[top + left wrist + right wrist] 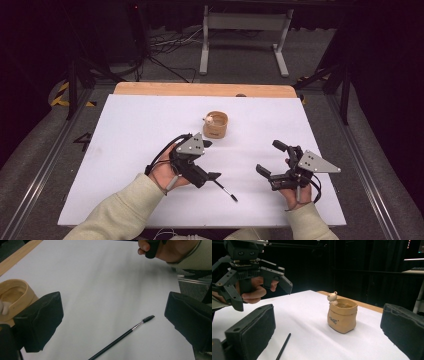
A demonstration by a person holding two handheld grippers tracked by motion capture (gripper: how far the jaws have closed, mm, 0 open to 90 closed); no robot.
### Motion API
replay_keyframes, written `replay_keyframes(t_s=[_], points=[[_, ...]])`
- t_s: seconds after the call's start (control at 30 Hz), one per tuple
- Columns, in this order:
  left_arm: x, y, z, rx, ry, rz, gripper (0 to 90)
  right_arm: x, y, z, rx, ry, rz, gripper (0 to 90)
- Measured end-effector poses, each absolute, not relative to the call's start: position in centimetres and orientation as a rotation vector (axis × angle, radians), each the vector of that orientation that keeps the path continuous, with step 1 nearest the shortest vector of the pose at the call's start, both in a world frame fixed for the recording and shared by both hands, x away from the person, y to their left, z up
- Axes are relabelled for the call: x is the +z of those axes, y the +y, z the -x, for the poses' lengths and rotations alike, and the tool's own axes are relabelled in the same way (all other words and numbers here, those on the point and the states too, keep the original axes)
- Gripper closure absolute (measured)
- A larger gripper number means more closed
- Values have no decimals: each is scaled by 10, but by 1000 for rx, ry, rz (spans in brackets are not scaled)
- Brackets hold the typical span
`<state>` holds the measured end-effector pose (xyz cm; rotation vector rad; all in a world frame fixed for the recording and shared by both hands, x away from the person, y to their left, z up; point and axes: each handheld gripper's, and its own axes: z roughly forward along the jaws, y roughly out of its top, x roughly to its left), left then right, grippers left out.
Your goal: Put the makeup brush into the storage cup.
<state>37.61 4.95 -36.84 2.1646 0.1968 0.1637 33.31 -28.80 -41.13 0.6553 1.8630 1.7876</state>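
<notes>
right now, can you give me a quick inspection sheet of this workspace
surface: white sheet over a wooden table top whose far edge shows; flat and clean
job's things: thin black brush with a small bristle head lies flat on the sheet, untouched; tan bag-shaped pot with a small bear figure on its rim stands upright, apart from the brush
clutter: nothing seen
grippers: left gripper open, above the brush, jaws wide either side of it; right gripper open, holding nothing
cables: one trails from each gripper; loose cables on the floor beyond the table
surroundings: dark room, grey frame legs behind, black-and-yellow tape on the floor
</notes>
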Motion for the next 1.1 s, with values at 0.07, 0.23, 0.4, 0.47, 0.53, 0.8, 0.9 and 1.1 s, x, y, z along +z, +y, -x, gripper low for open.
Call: replay_keyframes(t_s=[0.07,0.23,0.4,0.47,0.53,0.8,0.9,1.1], points=[[-368,47,-377,161,194,-2206,31,-411,-288,-333,1791,1863,-657,0],[-370,41,-380,152,191,-2294,33,-412,-289,-334,1796,1864,-663,1],[-373,31,-384,133,226,-2408,34,-412,-289,-334,1799,1870,-668,1],[-373,28,-385,145,229,-2447,32,-412,-289,-334,1801,1873,-664,1],[-375,22,-385,138,239,-2500,31,-412,-289,-335,1800,1875,-664,1],[-380,8,-384,107,214,-2626,39,-413,-289,-334,1803,1875,-669,1],[-380,4,-383,146,213,-2682,59,-413,-289,-334,1800,1881,-665,1],[-382,-2,-385,154,184,-2754,65,-413,-289,-335,1798,1886,-660,1]])
